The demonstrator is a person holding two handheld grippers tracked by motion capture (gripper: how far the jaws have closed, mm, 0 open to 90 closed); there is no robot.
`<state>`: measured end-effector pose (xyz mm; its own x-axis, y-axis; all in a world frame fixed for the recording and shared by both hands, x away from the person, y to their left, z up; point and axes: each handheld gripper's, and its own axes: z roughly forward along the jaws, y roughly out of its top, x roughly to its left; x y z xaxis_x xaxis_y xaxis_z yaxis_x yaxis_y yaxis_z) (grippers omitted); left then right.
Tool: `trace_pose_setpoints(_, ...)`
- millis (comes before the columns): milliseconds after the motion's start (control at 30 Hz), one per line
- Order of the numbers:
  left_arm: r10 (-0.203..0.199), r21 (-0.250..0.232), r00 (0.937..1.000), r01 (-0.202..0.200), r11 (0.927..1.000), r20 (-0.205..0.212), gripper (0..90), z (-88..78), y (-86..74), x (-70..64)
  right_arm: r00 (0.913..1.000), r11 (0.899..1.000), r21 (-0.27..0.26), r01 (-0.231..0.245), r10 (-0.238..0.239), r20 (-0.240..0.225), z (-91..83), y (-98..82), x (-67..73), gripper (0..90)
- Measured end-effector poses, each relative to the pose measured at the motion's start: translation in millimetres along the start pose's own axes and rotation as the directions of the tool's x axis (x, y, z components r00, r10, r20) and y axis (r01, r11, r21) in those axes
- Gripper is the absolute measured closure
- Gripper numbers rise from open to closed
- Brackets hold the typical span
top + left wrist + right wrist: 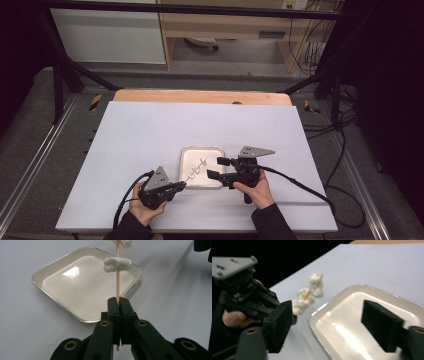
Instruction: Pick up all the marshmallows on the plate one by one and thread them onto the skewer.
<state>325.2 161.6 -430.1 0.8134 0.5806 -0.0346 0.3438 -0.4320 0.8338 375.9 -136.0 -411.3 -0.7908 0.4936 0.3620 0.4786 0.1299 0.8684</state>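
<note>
A thin wooden skewer point(117, 287) carries several white fluffy lumps point(117, 264). My left gripper point(118, 302) is shut on the skewer's lower end and holds it out over a shallow white tray with a metal rim point(50, 267). From above, the left gripper point(183, 185) sits at the tray's point(202, 149) near left corner, with the skewer point(195, 170) slanting across it. My right gripper point(218, 167) stands open at the tray's right edge, with nothing gripped. In the right gripper view its jaws point(330, 325) spread wide above the tray point(322, 308), and the lumps point(308, 296) hang just beyond the left pad.
The tray rests on a pale sheet point(150, 135) that covers a wooden table point(200, 96). Cables point(300, 185) trail from both grippers toward the near edge. Black frame posts point(60, 75) stand at the far corners. The person's hands point(257, 192) hold the grippers from below.
</note>
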Motion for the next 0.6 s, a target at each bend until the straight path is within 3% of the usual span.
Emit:
trace_pose_setpoints(200, -0.016, 0.001, 0.9999, 0.016, 0.9999, -0.004, 88.8, -1.3, 0.7, 1.7, 0.9955, 0.997, 0.068, 0.042, -0.047, 0.082, -11.1, -10.2, -10.0, 9.0)
trace_pose_setpoints(600, -0.038, 0.017, 0.9992, 0.038, 0.9991, -0.014, 88.5, -3.0, 5.3, 2.9, 0.9691, 0.982, 0.168, 0.085, -0.121, 0.215, -40.0, -34.1, -31.4, 0.9)
